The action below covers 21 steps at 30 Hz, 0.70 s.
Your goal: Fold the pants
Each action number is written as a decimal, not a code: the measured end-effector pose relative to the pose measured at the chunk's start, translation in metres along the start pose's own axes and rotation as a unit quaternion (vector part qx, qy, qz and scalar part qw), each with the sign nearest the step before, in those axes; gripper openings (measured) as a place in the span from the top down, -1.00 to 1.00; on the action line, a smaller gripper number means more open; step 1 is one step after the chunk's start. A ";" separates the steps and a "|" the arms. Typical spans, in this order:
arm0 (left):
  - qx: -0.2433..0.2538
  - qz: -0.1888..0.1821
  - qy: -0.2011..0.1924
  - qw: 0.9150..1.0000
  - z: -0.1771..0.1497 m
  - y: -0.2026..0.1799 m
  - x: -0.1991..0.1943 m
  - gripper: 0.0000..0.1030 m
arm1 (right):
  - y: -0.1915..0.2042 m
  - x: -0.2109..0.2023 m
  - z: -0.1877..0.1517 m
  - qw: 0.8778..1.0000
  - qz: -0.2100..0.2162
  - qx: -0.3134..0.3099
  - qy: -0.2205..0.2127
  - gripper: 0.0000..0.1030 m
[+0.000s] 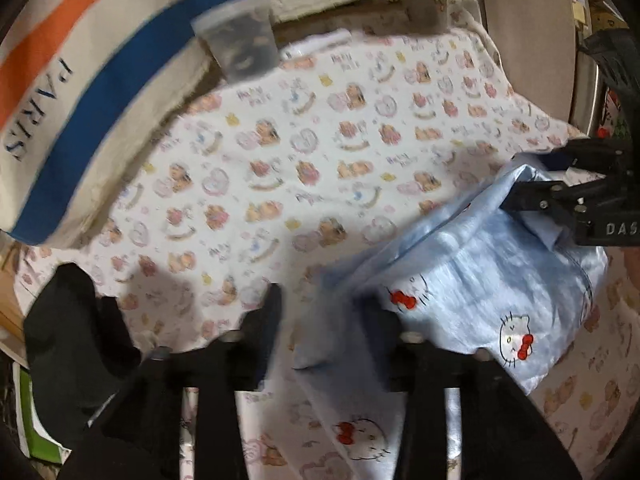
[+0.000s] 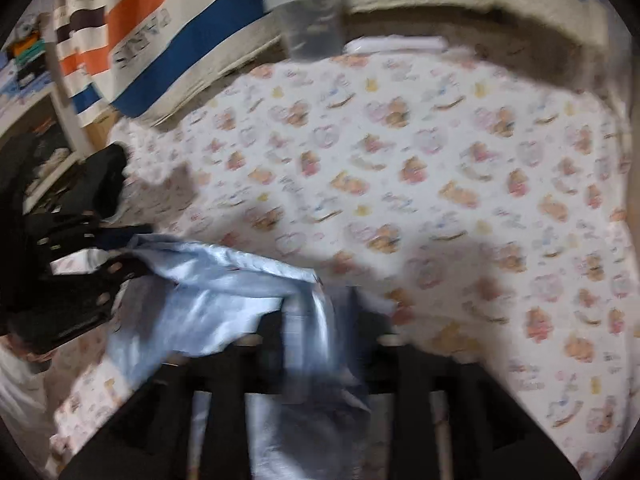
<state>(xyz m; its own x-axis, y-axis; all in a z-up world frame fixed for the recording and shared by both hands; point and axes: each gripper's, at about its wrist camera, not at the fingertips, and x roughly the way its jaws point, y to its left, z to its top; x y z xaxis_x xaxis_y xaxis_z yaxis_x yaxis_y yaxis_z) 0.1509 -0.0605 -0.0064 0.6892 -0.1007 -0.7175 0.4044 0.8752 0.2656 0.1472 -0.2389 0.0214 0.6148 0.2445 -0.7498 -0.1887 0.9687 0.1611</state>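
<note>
Releasing pants (image 1: pixel 472 280) on sheet (image 1: pixel 280 152): left gripper (image 1: pixel 328 316) and right gripper (image 2: pixel 316 320) jaws spread, cloth loose between; next, regrasp an edge.

Home bedroom: cartoon-print bedsheet (image 1: pixel 320 152), striped blanket (image 1: pixel 100 80) heaped behind.

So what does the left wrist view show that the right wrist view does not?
Only the left wrist view shows the cat faces with red bows on the light blue pants and the right gripper.

Only the right wrist view shows the left gripper and shelves at the far left.

Both show the printed sheet, the clear cup and the striped towel.
</note>
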 end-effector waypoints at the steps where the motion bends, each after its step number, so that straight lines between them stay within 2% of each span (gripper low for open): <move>1: -0.004 0.002 -0.006 1.000 0.001 0.002 -0.005 0.00 | -0.003 -0.006 0.002 1.000 -0.014 0.003 -0.018 -0.37; 5: -0.022 0.025 -0.027 0.999 0.001 0.011 -0.023 -0.01 | -0.007 -0.027 0.005 0.998 -0.045 0.007 -0.050 -0.37; 8: -0.011 0.031 -0.044 0.998 -0.008 0.004 -0.038 -0.01 | -0.002 -0.044 0.004 0.996 -0.044 -0.002 -0.072 -0.37; 12: -0.019 0.022 -0.029 0.999 -0.023 -0.006 -0.041 -0.02 | 0.010 -0.058 0.003 0.995 -0.049 -0.024 -0.084 -0.37; 14: -0.034 0.019 -0.015 0.999 -0.032 -0.006 -0.036 -0.02 | 0.014 -0.063 -0.001 0.996 -0.026 -0.027 -0.077 -0.37; 16: -0.053 0.002 0.003 0.999 -0.042 -0.004 -0.029 -0.01 | 0.017 -0.064 -0.010 0.998 -0.001 -0.032 -0.052 -0.37; 18: -0.068 -0.021 0.019 0.997 -0.052 -0.003 -0.022 0.01 | 0.018 -0.060 -0.020 0.999 -0.008 -0.031 -0.027 -0.36; 19: -0.076 -0.032 0.025 0.996 -0.056 -0.001 -0.019 0.09 | 0.017 -0.058 -0.026 0.999 -0.014 -0.026 -0.016 -0.36; 21: -0.102 -0.085 0.035 0.991 -0.064 0.001 -0.014 0.81 | 0.010 -0.054 -0.035 1.000 -0.014 -0.008 -0.004 -0.36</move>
<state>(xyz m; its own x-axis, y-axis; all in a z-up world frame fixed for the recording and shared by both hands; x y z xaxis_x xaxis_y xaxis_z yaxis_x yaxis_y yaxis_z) 0.1032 -0.0276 -0.0367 0.5748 -0.2272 -0.7861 0.3760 0.9266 0.0071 0.0853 -0.2443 0.0416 0.6253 0.2180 -0.7493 -0.1846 0.9743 0.1295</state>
